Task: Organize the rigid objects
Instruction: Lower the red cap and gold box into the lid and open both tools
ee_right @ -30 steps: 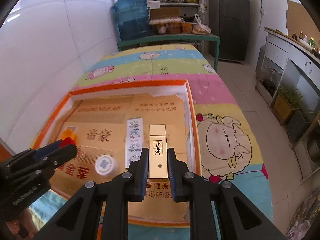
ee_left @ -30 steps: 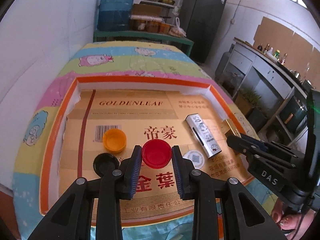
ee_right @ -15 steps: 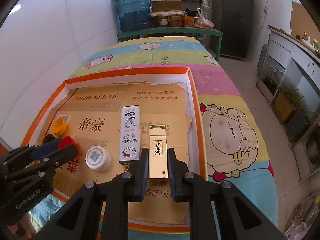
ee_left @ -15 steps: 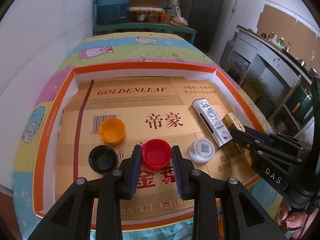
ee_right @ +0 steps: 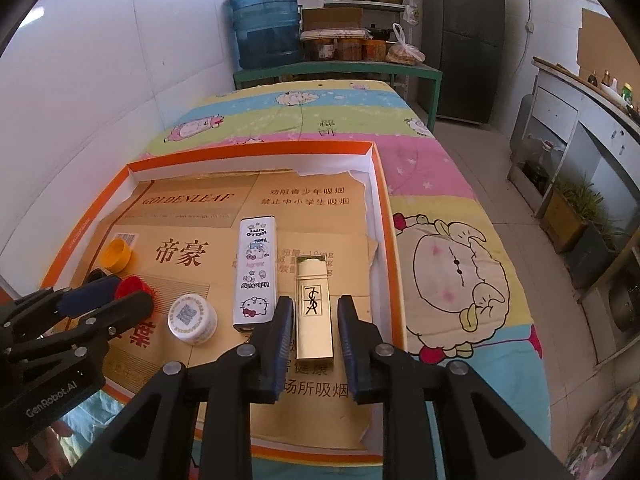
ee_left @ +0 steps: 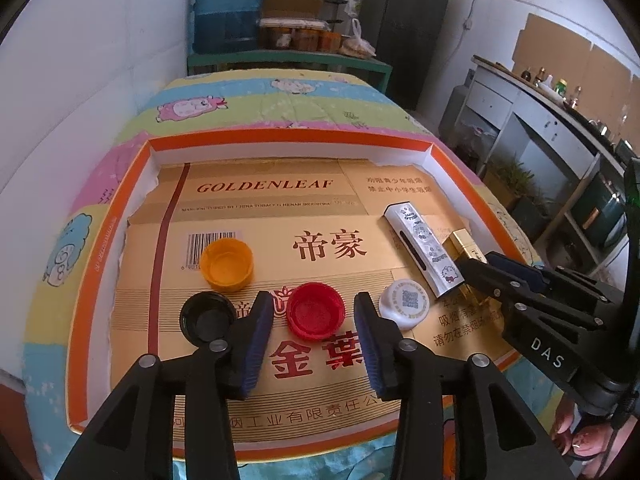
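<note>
Inside the orange-rimmed tray (ee_left: 100,240), the left gripper (ee_left: 314,316) is straddling the red bottle cap (ee_left: 316,310), its jaws just opening and clear of it; right of it, the right gripper (ee_right: 314,320) is likewise opening around the gold lighter (ee_right: 313,308).

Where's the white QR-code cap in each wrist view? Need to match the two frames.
Left wrist: white cap sits right of centre, just right of the red cap and beside the left gripper's right finger.
Right wrist: white cap sits lower left, left of the Hello Kitty lighter.
Shared landmark: that Hello Kitty lighter, lying just beyond the cap in the left wrist view.
</note>
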Demonstrator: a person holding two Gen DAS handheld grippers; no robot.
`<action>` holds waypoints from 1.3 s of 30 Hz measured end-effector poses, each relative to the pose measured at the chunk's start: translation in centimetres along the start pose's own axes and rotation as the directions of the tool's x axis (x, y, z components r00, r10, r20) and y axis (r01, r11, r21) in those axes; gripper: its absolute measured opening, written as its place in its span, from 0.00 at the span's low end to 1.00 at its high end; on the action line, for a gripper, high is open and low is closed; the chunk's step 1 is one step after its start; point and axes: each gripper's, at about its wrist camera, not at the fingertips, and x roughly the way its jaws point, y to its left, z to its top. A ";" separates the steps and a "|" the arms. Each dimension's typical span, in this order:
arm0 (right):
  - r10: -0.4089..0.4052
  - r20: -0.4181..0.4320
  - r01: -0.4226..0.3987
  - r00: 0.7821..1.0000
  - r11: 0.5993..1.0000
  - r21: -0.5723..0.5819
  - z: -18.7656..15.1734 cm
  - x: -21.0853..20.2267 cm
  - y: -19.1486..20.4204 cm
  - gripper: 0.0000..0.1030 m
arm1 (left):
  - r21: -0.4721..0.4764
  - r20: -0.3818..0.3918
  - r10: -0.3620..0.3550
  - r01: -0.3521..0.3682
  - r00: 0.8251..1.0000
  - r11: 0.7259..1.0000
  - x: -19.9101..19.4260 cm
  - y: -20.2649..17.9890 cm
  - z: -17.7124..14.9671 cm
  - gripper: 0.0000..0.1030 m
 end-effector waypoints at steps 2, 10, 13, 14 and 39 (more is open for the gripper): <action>0.004 0.003 -0.004 1.000 1.000 0.001 -0.1 -0.1 -0.1 0.25 | -0.001 0.011 -0.006 0.006 1.000 1.000 -0.3 0.0 0.0 0.42; 0.023 0.018 -0.023 1.000 1.000 0.020 -0.1 -0.3 -0.4 0.25 | -0.001 0.051 -0.021 0.021 0.998 1.000 -1.3 0.0 0.2 0.43; 0.030 0.017 -0.031 0.999 0.999 0.030 -0.1 -0.2 -0.4 0.25 | -0.009 0.057 -0.029 0.030 0.998 1.000 -1.5 0.1 0.3 0.43; 0.035 0.015 -0.035 0.999 0.999 0.035 -0.1 -0.3 -0.5 0.25 | -0.011 0.059 -0.031 0.032 0.998 0.999 -1.5 0.1 0.3 0.43; 0.042 0.061 -0.042 0.997 0.999 0.001 -1.0 -6.4 1.7 0.25 | -0.026 0.149 -0.083 0.088 0.985 0.996 -7.2 -0.5 0.4 0.43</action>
